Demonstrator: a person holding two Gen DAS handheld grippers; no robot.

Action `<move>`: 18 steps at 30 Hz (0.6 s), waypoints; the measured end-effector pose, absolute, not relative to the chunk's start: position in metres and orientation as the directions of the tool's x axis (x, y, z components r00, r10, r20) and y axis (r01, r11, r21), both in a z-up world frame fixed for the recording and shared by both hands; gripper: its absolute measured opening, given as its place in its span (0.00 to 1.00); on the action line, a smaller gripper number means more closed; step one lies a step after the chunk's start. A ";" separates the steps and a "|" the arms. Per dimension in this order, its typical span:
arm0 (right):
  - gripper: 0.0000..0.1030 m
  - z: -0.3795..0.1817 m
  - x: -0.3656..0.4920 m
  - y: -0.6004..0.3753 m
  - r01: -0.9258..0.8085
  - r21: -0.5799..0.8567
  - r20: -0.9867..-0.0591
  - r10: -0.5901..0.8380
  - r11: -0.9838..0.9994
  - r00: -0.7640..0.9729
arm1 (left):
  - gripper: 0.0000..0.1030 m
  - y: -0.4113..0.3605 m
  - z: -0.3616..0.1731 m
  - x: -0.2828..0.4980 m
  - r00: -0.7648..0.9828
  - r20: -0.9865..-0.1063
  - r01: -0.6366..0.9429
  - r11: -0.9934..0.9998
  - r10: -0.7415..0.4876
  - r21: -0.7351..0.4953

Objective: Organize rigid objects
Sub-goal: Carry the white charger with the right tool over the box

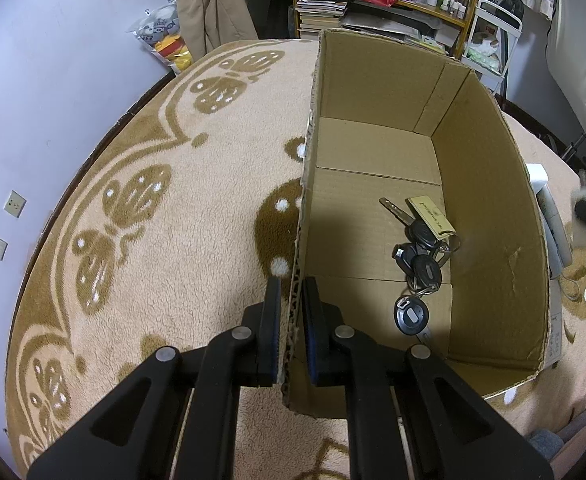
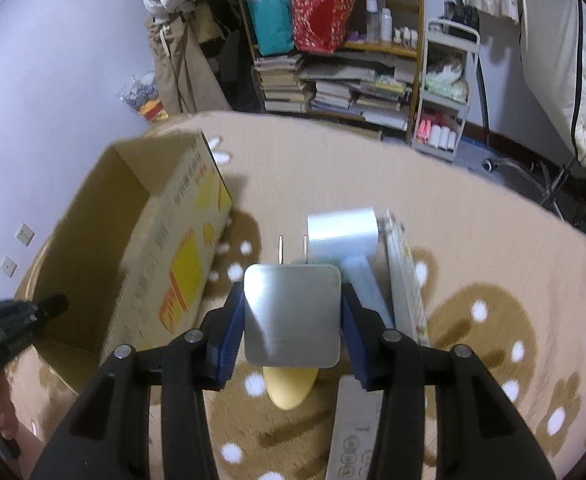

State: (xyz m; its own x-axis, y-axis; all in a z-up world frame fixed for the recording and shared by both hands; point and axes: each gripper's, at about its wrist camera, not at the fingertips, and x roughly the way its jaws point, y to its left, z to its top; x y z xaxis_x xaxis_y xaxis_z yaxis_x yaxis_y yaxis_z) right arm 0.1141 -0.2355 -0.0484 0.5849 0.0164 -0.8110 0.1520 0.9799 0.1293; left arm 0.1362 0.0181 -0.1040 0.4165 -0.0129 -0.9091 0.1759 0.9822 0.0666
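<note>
Your left gripper (image 1: 291, 296) pinches the cardboard box (image 1: 489, 216) wall, steadying it on the blanket (image 1: 153, 240), while your right gripper (image 2: 291, 312) clamps the silver plug adapter (image 2: 292, 316), aloft beside the box, likely bound to join the keys (image 1: 421, 256).

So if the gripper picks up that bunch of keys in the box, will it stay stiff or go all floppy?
Probably floppy: the bunch of keys is several black-headed keys and a tan tag joined by rings, so the loose ones would likely dangle. It lies sprawled on the floor of the cardboard box, which suggests that it won't roll. The smooth heads may slip between pads.
</note>
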 end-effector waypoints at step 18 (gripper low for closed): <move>0.47 -0.013 0.151 -0.174 0.033 0.201 -0.765 0.136 0.979 0.629 | 0.10 0.019 -0.102 0.138 0.406 -0.914 0.176 0.983 -0.024 0.052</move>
State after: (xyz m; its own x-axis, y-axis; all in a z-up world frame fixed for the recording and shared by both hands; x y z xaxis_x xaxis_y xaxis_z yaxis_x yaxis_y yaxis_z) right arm 0.1513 -0.1739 -0.0128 0.6294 0.1355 -0.7652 0.0333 0.9791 0.2008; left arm 0.1375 0.0187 -0.1017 0.4058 -0.0240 -0.9137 0.1756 0.9831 0.0521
